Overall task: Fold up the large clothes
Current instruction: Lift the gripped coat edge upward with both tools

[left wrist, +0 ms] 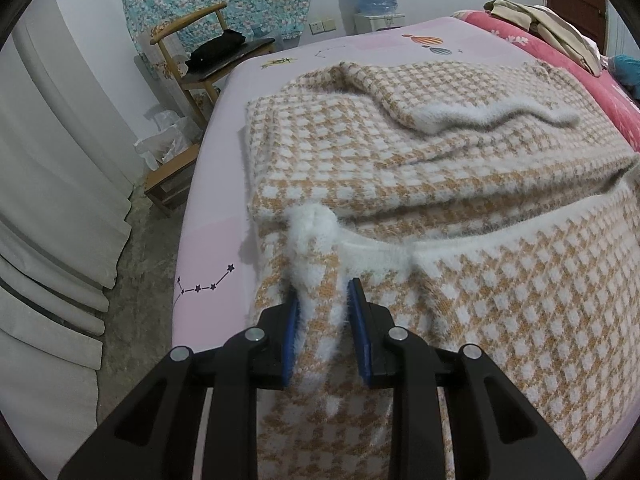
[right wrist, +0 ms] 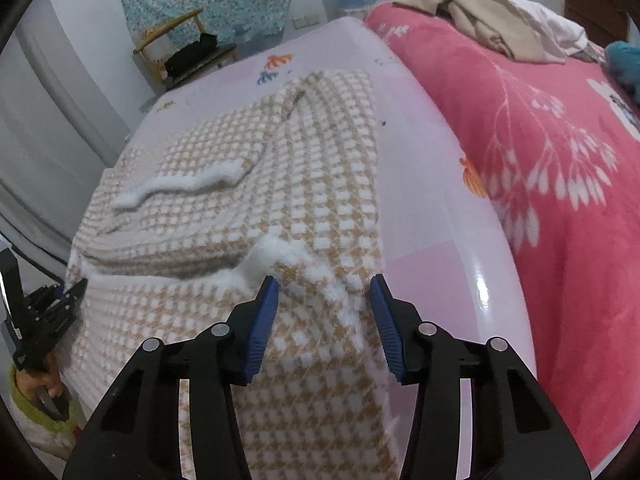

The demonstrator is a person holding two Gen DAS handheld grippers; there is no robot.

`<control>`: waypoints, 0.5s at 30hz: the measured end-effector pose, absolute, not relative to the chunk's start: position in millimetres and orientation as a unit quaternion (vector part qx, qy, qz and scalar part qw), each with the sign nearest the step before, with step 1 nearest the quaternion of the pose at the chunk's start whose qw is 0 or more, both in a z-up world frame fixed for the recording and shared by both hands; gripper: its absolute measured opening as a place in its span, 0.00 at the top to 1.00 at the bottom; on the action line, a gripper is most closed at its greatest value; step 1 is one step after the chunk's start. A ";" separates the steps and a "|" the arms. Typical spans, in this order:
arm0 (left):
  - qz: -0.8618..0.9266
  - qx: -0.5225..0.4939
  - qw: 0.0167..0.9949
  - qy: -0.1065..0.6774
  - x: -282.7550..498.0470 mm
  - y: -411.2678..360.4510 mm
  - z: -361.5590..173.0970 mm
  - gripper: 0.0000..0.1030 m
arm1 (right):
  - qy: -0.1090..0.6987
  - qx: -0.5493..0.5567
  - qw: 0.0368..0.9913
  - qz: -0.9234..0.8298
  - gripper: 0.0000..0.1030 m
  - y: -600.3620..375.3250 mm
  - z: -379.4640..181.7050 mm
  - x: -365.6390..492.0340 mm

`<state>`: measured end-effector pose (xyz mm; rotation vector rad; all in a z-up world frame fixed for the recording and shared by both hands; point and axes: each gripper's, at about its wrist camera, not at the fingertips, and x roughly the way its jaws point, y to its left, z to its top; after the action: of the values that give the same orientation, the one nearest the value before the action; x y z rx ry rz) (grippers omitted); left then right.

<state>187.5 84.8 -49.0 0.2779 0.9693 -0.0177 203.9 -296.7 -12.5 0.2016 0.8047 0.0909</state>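
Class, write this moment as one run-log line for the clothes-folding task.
stage: folding | item: tan-and-white checked fuzzy knit garment on pink bedsheet | left gripper: shut on hem | right gripper: open, straddling hem

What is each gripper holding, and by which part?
The left gripper pinches the checked sweater at its white fuzzy edge near the left corner. The right gripper straddles the opposite corner; no grip is evident.

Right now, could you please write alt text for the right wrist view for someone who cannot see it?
The right gripper straddles the near corner of a tan-and-white checked sweater lying partly folded on a bed with a pale pink sheet. A red blanket covers the bed's right side, and the left gripper grips the sweater's left edge.
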 end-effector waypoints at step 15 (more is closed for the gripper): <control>-0.008 0.131 0.875 0.465 187.4 84.6 -49.0 0.76 | 0.431 0.058 0.898 0.060 0.64 -285.1 -17.4 199.7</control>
<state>187.4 84.6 -49.0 0.2740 0.9707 -0.0166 199.7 -285.1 -17.4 0.1196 0.8931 0.1238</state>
